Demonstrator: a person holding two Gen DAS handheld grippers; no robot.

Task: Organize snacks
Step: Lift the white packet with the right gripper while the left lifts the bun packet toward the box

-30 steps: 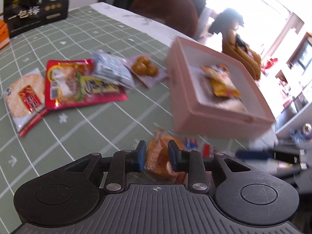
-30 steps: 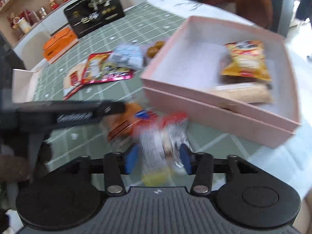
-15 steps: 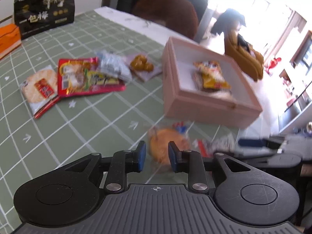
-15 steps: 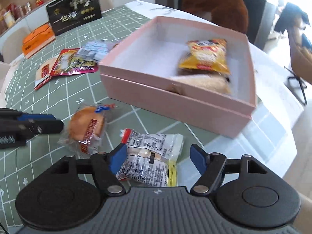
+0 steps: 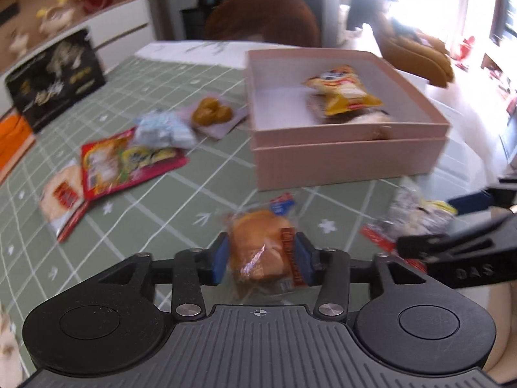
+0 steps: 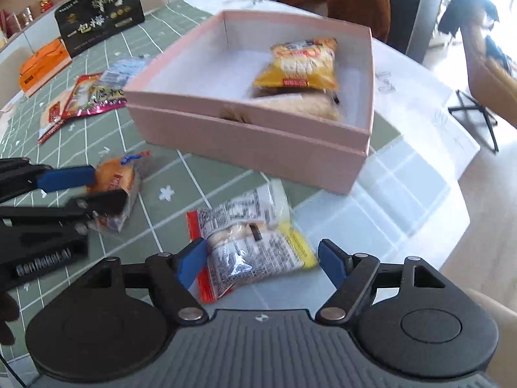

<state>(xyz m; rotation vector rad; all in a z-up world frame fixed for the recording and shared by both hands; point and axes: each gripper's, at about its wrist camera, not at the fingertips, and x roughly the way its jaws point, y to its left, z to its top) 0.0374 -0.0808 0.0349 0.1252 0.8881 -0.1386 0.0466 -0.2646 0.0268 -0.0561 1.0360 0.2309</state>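
Note:
A wrapped orange bun (image 5: 263, 247) lies on the green checked tablecloth in front of the pink box (image 5: 345, 161). My left gripper (image 5: 262, 257) has its blue pads on both sides of the bun and looks closed on it; it also shows in the right wrist view (image 6: 111, 181). My right gripper (image 6: 262, 262) is open, its jaws astride a clear snack packet (image 6: 248, 242) with red and yellow edges that lies on the cloth. The pink box (image 6: 245, 142) holds a yellow snack bag (image 6: 299, 63) and a pale packet.
Several loose snacks lie at the left: a red packet (image 5: 126, 161), a rice cracker pack (image 5: 63, 194), a pale blue packet (image 5: 164, 129), a pack of brown pieces (image 5: 211, 114). A black gift box (image 6: 98, 16) and an orange box (image 6: 42, 64) stand behind. The table edge (image 6: 452, 194) is at the right.
My left gripper has come down around the bun and its pads now press its sides. My right gripper, open for half a second, has moved closer over the clear packet it let go.

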